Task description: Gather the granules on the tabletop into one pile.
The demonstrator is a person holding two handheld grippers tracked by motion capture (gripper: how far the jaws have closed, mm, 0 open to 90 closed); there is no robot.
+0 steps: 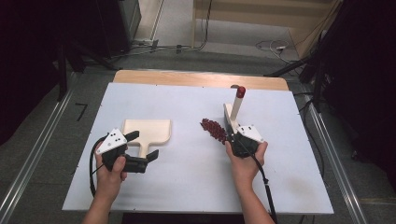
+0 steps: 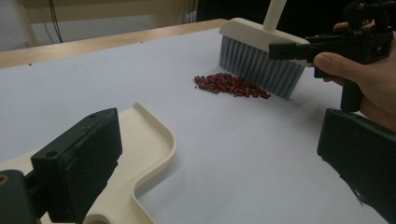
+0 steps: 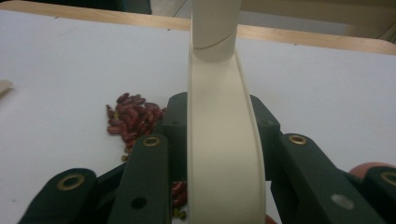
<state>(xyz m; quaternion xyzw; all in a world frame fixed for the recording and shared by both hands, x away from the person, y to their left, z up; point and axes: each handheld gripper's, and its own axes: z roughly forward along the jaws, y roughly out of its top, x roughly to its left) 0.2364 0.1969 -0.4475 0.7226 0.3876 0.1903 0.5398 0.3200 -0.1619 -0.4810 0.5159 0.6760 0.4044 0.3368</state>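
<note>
A white tabletop (image 1: pixel 196 182) with a wooden strip along its far edge carries three things. A cream dustpan (image 1: pixel 147 132) lies flat on the left half, handle toward the near edge. Near the middle sits a small heap of red beans (image 1: pixel 213 128). Just beside the heap, on its right, a cream brush (image 1: pixel 230 120) stands with its grey bristles on the surface.

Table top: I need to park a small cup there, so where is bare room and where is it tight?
Free: the far strip of the table beyond the dustpan, the near edge between the forearms, and the right side past the brush. Crowded: the middle, where the beans lie against the brush bristles.
</note>
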